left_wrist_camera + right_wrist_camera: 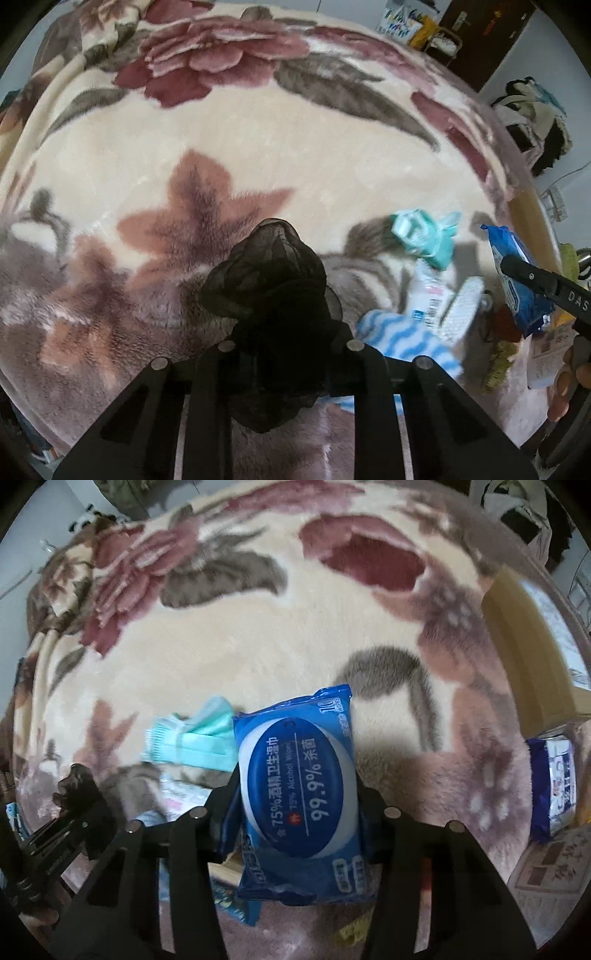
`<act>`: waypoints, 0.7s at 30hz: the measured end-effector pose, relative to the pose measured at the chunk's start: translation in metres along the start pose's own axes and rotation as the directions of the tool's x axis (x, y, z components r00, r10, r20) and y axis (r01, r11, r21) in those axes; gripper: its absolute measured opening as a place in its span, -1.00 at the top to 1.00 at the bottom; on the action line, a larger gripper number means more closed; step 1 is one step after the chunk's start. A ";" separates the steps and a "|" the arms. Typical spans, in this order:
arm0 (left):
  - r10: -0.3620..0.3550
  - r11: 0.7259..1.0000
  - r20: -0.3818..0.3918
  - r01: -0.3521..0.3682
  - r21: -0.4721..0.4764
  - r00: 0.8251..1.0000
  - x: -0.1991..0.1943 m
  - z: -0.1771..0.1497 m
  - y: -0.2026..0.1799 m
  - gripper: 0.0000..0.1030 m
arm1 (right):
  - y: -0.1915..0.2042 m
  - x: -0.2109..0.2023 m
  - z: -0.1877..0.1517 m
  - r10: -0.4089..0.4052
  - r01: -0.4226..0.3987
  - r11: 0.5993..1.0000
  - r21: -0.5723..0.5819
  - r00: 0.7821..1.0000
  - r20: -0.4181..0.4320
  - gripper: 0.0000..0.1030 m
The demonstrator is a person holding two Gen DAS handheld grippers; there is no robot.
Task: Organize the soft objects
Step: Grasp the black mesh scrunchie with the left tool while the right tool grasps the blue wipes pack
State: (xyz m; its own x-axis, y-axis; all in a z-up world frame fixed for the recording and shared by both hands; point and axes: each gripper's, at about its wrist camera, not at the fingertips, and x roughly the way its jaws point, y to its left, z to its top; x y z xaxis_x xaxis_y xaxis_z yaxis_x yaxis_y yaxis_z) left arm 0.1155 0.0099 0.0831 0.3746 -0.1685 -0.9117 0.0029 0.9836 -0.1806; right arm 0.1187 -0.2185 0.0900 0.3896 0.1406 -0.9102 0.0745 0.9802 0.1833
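Between the fingers of our left gripper (284, 332) we held a black mesh bundle (269, 280) tight, and our right gripper (295, 805) squeezed the blue wipes pack (295, 775) above the flowery blanket (258, 646), so we thought slow, gentle moves would keep both from slipping.

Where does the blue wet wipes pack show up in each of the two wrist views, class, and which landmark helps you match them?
Left wrist view: the blue wet wipes pack sits at the far right edge, partly behind the right gripper.
Right wrist view: the pack fills the lower centre, clamped between that gripper's jaws.
Shared landmark: the mint-green cloth lying on the floral blanket.
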 end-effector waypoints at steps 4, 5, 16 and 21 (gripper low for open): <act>-0.015 0.999 0.026 0.014 0.030 1.000 -0.020 -0.001 -0.011 0.56 | 0.004 -0.031 -0.016 0.039 -0.038 0.999 -0.010 0.998 0.047 0.02; -0.016 0.999 0.027 0.015 0.039 0.999 -0.025 -0.002 -0.013 0.56 | 0.007 -0.037 -0.021 0.043 -0.043 0.999 -0.015 0.997 0.056 0.02; -0.061 0.989 0.012 0.059 0.137 0.998 -0.053 -0.028 -0.059 0.56 | 0.005 -0.059 -0.075 0.050 -0.051 0.998 0.025 0.997 0.060 0.02; -0.068 0.984 0.002 0.067 0.163 0.998 -0.054 -0.040 -0.081 0.56 | -0.016 -0.069 -0.092 0.024 -0.027 0.998 0.062 0.998 0.062 0.02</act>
State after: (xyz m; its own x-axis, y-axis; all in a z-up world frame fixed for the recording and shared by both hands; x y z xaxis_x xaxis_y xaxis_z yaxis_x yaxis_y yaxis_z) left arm 0.0576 -0.0632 0.1325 0.3752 -0.2353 -0.8966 0.1796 0.9674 -0.1787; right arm 0.0061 -0.2311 0.1156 0.4471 0.1548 -0.8810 0.1209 0.9654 0.2310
